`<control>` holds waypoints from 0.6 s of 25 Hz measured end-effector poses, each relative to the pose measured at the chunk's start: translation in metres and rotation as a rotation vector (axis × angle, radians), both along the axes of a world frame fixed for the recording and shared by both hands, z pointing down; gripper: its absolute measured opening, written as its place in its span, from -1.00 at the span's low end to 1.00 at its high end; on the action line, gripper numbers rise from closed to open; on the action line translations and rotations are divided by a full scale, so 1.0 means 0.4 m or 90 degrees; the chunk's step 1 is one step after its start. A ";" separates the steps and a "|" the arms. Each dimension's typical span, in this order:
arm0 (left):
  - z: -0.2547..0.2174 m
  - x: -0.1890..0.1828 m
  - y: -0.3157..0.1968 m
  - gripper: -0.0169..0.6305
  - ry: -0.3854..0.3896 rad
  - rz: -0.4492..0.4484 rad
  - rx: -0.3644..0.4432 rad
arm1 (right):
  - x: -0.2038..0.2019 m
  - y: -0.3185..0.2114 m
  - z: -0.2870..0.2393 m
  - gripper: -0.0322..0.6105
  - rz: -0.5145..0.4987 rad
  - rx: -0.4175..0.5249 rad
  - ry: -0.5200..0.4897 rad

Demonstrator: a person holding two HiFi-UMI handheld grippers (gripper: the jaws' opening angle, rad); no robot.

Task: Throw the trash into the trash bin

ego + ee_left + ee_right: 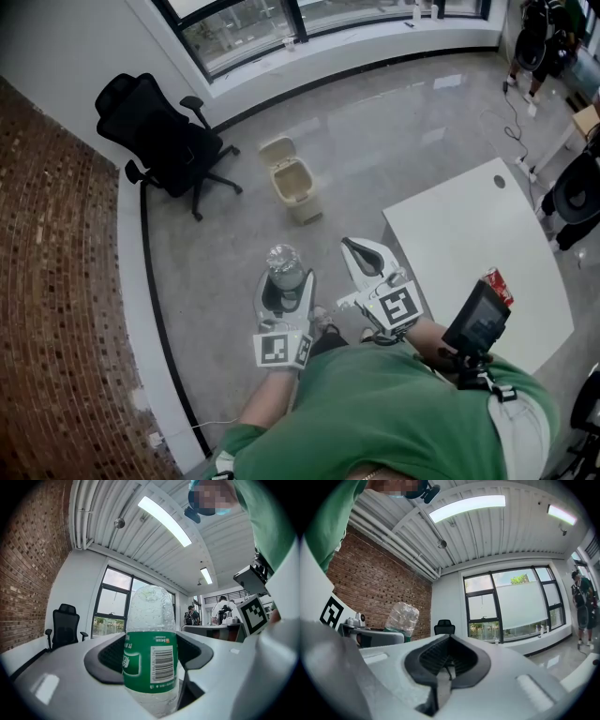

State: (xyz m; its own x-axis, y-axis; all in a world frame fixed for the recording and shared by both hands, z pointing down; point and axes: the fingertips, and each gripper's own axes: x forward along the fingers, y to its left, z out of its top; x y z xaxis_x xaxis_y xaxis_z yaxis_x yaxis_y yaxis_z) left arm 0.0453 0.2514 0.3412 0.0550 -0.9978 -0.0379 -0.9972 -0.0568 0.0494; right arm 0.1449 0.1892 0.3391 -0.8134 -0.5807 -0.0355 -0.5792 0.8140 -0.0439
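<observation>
A clear plastic bottle (284,263) with a green label stands upright between the jaws of my left gripper (284,281), which is shut on it. In the left gripper view the bottle (149,653) fills the middle, and the pads of the left gripper (150,660) press on both of its sides. My right gripper (362,253) is beside it on the right, shut with nothing in it. The right gripper (449,662) shows its pads together, with the bottle (402,617) off to its left. A beige trash bin (292,181) with its lid up stands on the floor ahead of both grippers.
A black office chair (165,141) stands left of the bin, near the brick wall (52,281). A white table (473,244) is on the right, with a red can (497,283) at its near edge. People stand at the far right (539,42).
</observation>
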 end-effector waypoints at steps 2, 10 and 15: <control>0.006 -0.023 -0.027 0.07 0.003 0.004 0.000 | -0.022 -0.025 0.007 -0.89 0.005 0.000 0.005; -0.003 -0.133 -0.142 0.07 0.014 0.029 0.009 | -0.128 -0.127 -0.016 -0.89 0.028 0.015 0.007; -0.006 -0.210 -0.203 0.08 0.019 0.048 0.010 | -0.211 -0.185 -0.021 -0.89 0.041 0.015 0.012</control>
